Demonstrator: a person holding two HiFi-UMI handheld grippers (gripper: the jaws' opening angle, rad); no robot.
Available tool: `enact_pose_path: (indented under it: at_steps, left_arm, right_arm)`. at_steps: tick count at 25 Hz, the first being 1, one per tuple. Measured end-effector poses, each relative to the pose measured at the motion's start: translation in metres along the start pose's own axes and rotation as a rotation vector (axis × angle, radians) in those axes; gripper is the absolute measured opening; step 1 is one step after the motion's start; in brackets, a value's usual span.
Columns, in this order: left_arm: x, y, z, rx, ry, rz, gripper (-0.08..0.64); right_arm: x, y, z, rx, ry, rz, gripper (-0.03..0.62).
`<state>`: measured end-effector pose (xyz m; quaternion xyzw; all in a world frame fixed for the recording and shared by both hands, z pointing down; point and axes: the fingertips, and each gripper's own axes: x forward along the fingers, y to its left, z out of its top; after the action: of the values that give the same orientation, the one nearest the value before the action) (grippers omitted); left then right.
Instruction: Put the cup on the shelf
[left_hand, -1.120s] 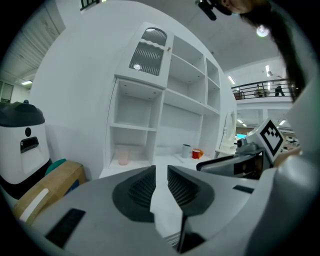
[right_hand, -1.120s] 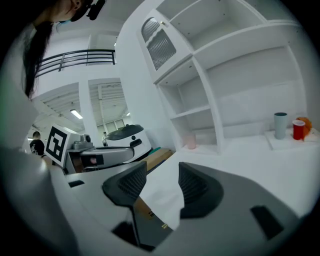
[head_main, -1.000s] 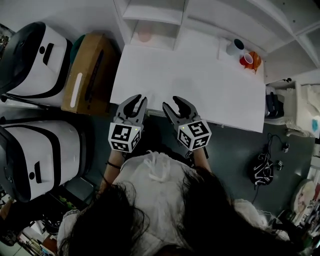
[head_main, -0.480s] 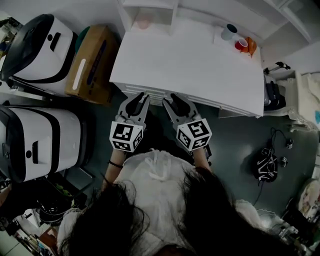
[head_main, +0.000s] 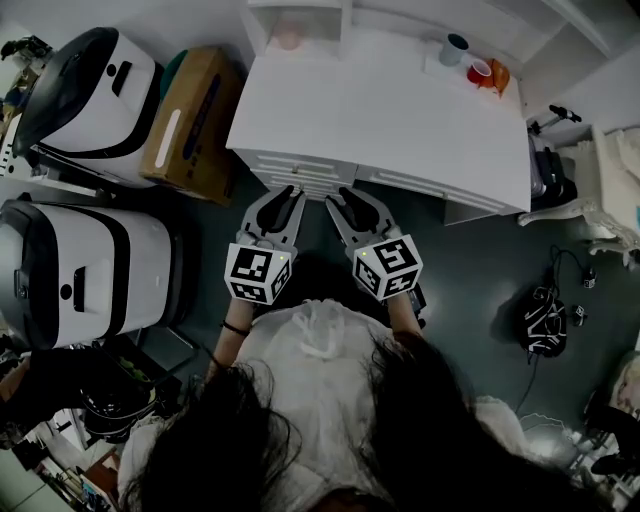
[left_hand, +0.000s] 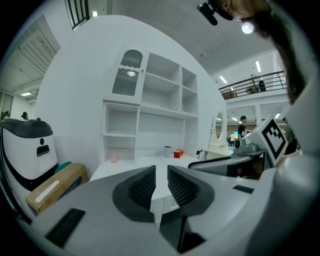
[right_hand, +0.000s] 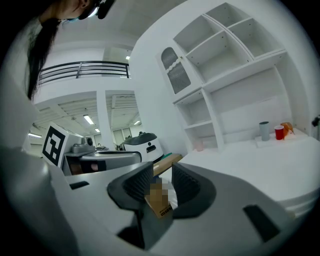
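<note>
Hovering both tools just short of the near edge of the white table (head_main: 380, 130), well apart from every cup. Holding the left gripper (head_main: 287, 192) with jaws drawn almost together, a thin slit between the pads and nothing in it. Closing the right gripper (head_main: 342, 194) on empty air, with only the far-off cardboard box (head_main: 195, 120) in the narrowing gap. Locating the likely target at the table's far right corner: a grey cup (head_main: 456, 46) standing upright just beside a red cup (head_main: 480, 70) and something orange (head_main: 500, 75), near the foot of the white shelf (left_hand: 150, 109). Also noting a pink cup (head_main: 288, 38) sitting already inside a low compartment at the left. Risking, judging from here, a grab at the wrong cup, given a task naming just one. Risking a shove instead of a grasp by arriving with jaws this narrow, tipping the grey cup into its red neighbour. Risking clipping a shelf board while lifting. Finding no readable writing: only black-and-white square markers on the gripper cubes, and a pale strip on the box too small for reading.
</note>
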<state>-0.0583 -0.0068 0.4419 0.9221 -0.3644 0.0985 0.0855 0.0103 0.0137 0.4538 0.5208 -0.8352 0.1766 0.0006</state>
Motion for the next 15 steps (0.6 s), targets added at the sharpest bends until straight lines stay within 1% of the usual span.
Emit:
enact_pose_path:
  at_steps: [7,15]
  left_arm:
    - [-0.016,-0.004,-0.004,0.002,-0.001,-0.027,0.084]
    - [-0.058,0.015,-0.005,-0.002,-0.019,-0.055,0.084]
  right_arm:
    - [-0.001,0.017,-0.005,-0.024,0.008,-0.016,0.115]
    - [0.009,0.058,-0.013,-0.025,0.007,-0.049,0.104]
